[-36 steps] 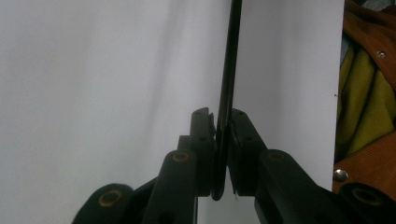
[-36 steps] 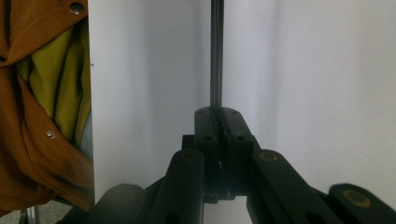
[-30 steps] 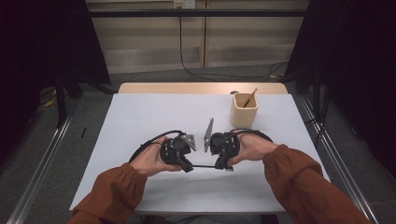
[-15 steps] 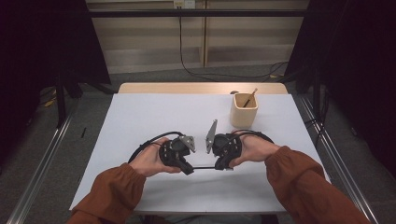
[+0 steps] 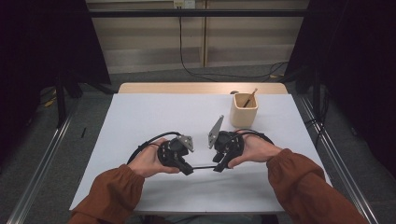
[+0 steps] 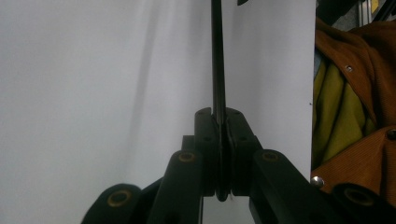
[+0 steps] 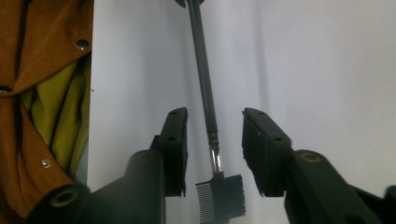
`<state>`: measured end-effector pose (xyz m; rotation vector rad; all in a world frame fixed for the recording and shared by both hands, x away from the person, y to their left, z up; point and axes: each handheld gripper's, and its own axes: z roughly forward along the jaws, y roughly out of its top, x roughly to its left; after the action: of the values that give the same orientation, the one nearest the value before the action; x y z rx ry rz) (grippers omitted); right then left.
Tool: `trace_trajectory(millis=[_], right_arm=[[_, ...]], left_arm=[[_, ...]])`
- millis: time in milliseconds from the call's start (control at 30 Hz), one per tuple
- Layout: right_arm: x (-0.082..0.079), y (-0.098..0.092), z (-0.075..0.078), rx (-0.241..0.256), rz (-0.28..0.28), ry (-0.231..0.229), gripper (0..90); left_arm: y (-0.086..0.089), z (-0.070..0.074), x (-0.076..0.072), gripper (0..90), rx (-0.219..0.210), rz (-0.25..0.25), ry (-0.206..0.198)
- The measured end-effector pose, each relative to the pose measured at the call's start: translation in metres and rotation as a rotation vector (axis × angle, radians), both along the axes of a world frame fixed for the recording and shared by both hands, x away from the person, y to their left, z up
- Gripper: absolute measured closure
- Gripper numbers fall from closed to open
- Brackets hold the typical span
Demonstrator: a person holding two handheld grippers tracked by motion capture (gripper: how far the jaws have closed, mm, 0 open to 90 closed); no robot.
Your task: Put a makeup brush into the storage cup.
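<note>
A thin black brow brush (image 5: 203, 167) lies level between my two grippers near the table's front. My left gripper (image 5: 188, 171) is shut on its handle end; in the left gripper view the jaws (image 6: 219, 116) pinch the black handle (image 6: 218, 65), which runs straight away from them. My right gripper (image 5: 219, 167) faces it from the other side and is open. In the right gripper view its jaws (image 7: 215, 119) stand apart on either side of the brush (image 7: 201, 60). The comb head (image 7: 220, 198) sits low between them, untouched.
A wooden cup (image 5: 243, 110) with a stick (image 5: 251, 97) in it stands at the back right of the white table (image 5: 140, 116). The table's front edge and the person's orange sleeves (image 5: 299, 182) are close behind the grippers.
The right hand and its gripper have drifted slightly to the right. The left gripper and the brush have stayed in place.
</note>
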<state>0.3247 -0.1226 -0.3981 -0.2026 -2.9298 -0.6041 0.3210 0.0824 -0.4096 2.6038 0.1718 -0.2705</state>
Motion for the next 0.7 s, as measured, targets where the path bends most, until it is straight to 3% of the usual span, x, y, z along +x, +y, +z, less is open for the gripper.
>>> trace_trajectory(millis=[233, 567, 700], right_arm=[[0.001, -0.006, 0.001, 0.08, -0.051, -0.019, 37.2], [0.002, -0.013, -0.001, 0.18, -0.116, -0.04, 19.1], [0.002, -0.017, -0.001, 0.217, -0.168, -0.051, 12.8]], left_arm=[[0.004, -0.001, 0.0, 85.5, -0.03, 0.022, 0.008], [0.006, 0.0, 0.001, 85.4, -0.047, 0.038, 0.016], [0.008, -0.001, 0.002, 85.5, -0.054, 0.052, 0.018]])
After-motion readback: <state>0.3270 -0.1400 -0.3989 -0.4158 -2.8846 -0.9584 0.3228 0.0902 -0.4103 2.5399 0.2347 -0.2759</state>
